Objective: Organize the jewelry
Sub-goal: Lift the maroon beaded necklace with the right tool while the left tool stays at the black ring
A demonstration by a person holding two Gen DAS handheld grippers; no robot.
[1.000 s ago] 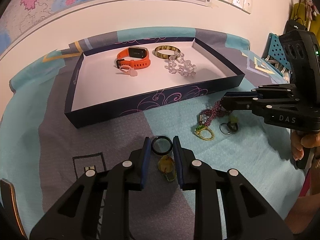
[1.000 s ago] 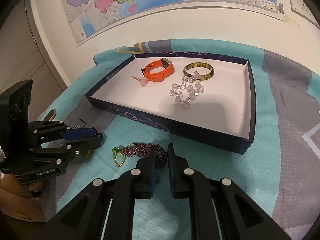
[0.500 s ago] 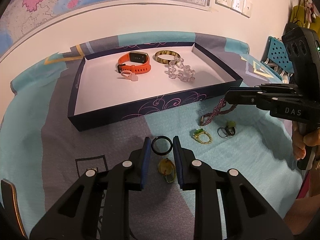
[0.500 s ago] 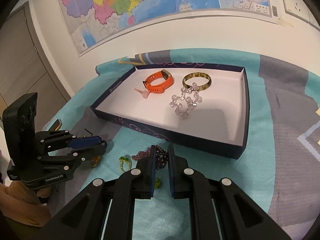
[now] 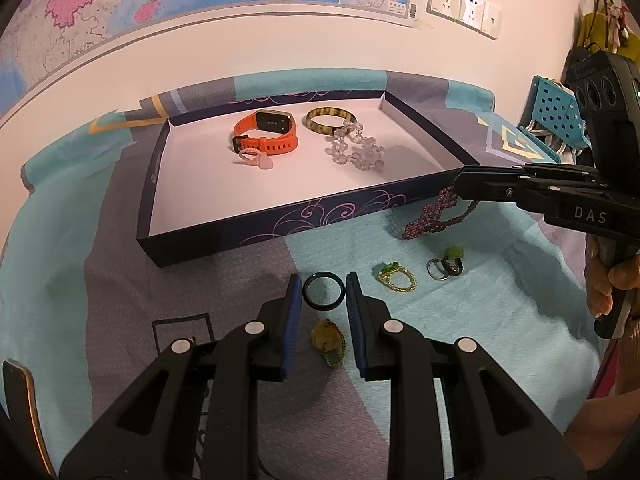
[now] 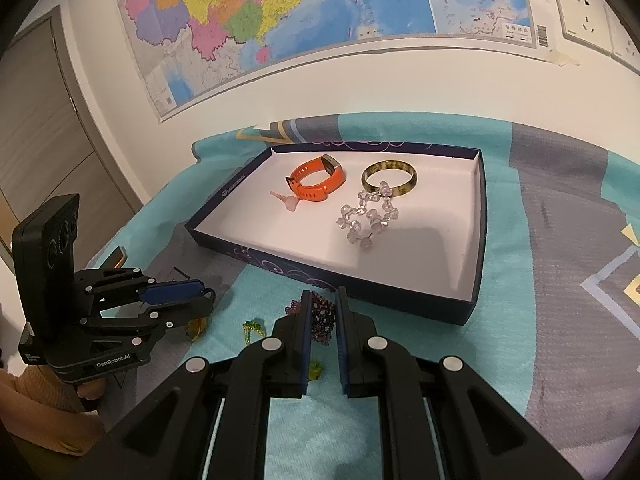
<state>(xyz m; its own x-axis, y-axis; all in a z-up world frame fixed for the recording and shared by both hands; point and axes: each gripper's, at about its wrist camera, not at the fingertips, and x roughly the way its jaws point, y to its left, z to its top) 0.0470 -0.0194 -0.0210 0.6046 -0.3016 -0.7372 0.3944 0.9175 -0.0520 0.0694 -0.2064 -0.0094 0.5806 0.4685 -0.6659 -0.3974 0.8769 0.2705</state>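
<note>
On teal/grey cloth [image 5: 460,320], my R gripper [image 6: 321,312] is pinched on the purple bead strand [image 5: 438,216], hanging lengthwise just short of the tray's near wall [image 5: 280,220], tray dead ahead; L gripper [image 5: 320,300] half-open, empty, straddling black ring [image 5: 323,290].

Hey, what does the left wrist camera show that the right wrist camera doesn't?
Only the left wrist view shows the black ring between the left gripper fingers, and the silver ring on the cloth. Only the right wrist view shows the grey door and the purple bead bracelet pinched in the right gripper. Both show the tray holding the orange watch, amber bangle and crystal bracelet.
</note>
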